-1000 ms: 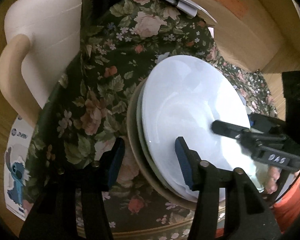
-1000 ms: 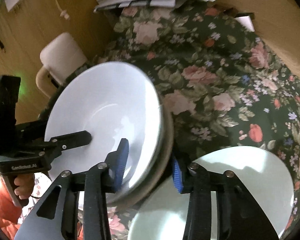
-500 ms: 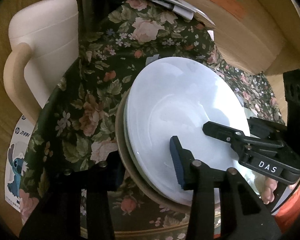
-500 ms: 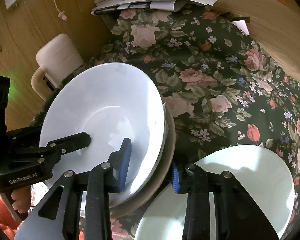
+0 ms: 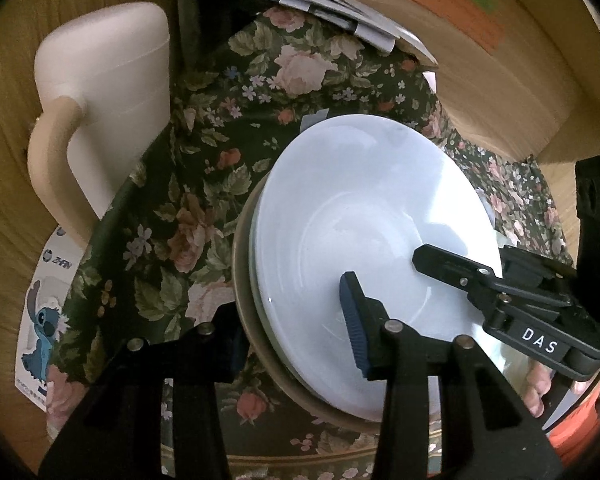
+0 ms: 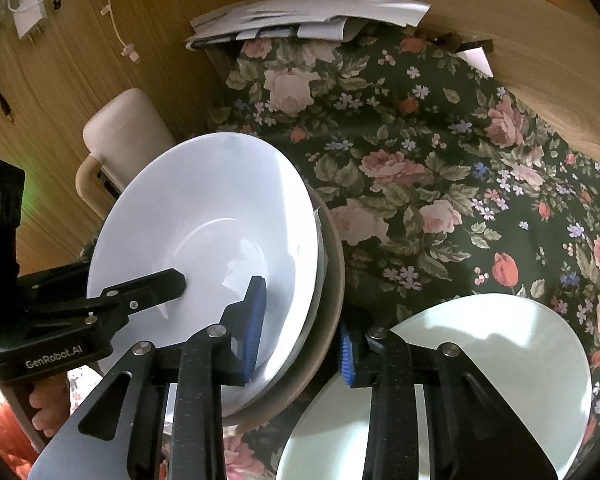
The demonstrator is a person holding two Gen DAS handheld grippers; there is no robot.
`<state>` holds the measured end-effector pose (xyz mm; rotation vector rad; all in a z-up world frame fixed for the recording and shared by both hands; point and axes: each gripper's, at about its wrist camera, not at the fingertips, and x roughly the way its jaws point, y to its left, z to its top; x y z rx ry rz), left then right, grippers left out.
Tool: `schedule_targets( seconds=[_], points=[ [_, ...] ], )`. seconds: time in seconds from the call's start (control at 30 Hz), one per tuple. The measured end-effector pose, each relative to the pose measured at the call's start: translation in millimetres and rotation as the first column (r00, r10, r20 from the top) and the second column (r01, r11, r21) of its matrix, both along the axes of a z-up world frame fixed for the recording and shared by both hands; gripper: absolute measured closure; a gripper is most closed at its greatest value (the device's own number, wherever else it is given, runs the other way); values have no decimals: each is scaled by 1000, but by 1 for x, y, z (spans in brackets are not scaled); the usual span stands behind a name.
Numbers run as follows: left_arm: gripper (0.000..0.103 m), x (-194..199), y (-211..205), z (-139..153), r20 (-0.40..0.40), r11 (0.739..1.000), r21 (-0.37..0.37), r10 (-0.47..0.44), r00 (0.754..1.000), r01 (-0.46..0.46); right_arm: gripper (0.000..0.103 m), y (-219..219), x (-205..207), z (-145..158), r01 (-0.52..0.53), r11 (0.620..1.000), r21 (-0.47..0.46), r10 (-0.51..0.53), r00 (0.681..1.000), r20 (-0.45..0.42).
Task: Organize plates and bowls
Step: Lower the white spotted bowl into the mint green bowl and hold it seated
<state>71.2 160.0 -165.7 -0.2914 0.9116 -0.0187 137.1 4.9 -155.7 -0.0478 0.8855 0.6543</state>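
Dark floral cloth [image 6: 440,168] covers the table, with wood-grain panels behind it and a heap of papers [image 6: 308,20] at the far edge. A stack of dishes [image 5: 376,260] stands tilted above the cloth: a white bowl [image 6: 204,248] on top, a thin pale rim under it, and a brown plate [image 6: 332,280] at the bottom, of which only the edge shows.

The left gripper [image 5: 296,332] straddles one side of the stack; its right pad lies on the bowl's inner face, while the left pad is lost in shadow under the brown rim, so the clamp seems firm but cannot be confirmed from below. The right gripper [image 6: 300,328] bites the opposite side, one blue pad inside the bowl and the other behind the brown plate; its jaws have just been closing on the stack.

Beside it lies a pale green plate [image 6: 480,380], partly hidden by the right gripper. A cream chair [image 5: 100,92] stands beyond the table edge.
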Motion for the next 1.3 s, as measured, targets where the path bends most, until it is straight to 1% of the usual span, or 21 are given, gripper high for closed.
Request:
schedule_targets(
  seconds=[0.23,0.47,0.73,1.3],
  points=[
    [61,-5,-3,11,23,1000,12,10,1000,-10,76,-5,-3,10,12,999,35,-12,1000,25],
    [61,-7,-9,24,52,1000,23,-3,999,2,76,-15,-8,22,28,998,51,-31,998,54],
    [61,-5,-29,38,86,998,41,-42,995,39,76,-33,-12,34,61,996,64,-66,995,79],
    [61,12,-81,47,86,989,47,-144,986,141,76,-89,-21,40,158,985,75,-164,983,83]
  ],
)
